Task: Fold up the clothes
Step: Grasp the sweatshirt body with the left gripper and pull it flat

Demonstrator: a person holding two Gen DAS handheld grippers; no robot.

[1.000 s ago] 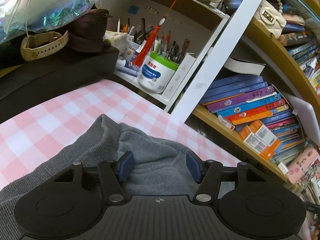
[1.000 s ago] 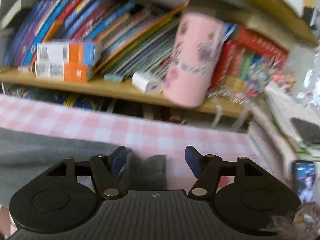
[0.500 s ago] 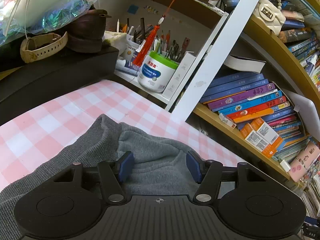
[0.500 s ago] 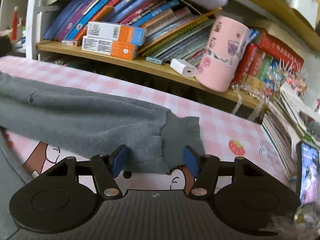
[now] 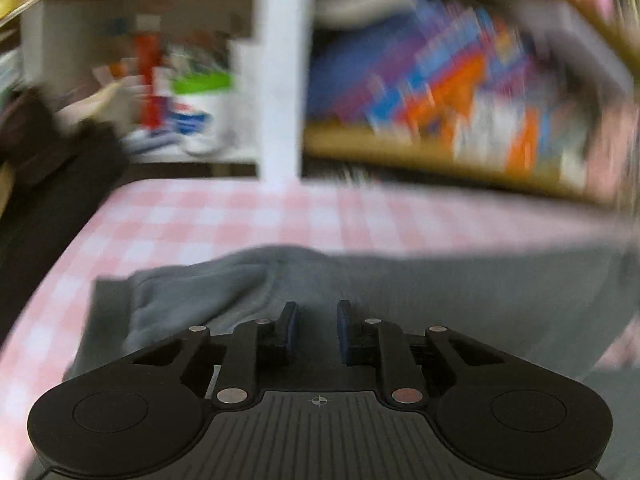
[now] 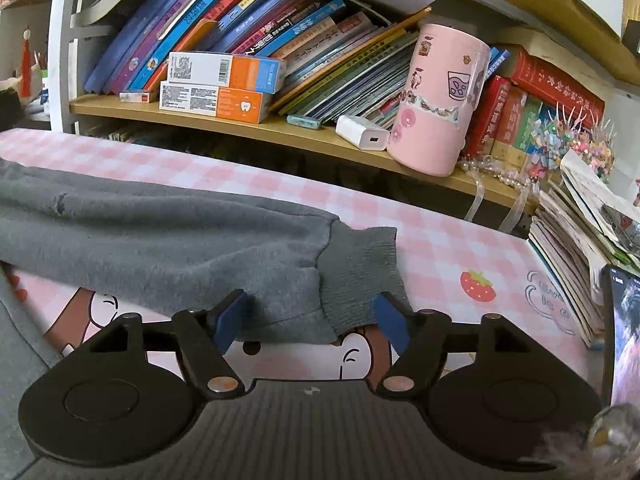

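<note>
The left gripper [image 5: 316, 330] had its fingers narrowed, apparently pinching the grey sweatshirt [image 5: 360, 284]; the right gripper [image 6: 310, 318] straddled the sleeve cuff [image 6: 360, 276], fingers wide.

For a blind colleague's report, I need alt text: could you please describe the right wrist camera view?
The right gripper, jaws open, sits at the ribbed cuff of a grey garment sleeve lying on a pink checked tablecloth. Behind, a wooden shelf holds leaning books and a pink stickered cup.
</note>
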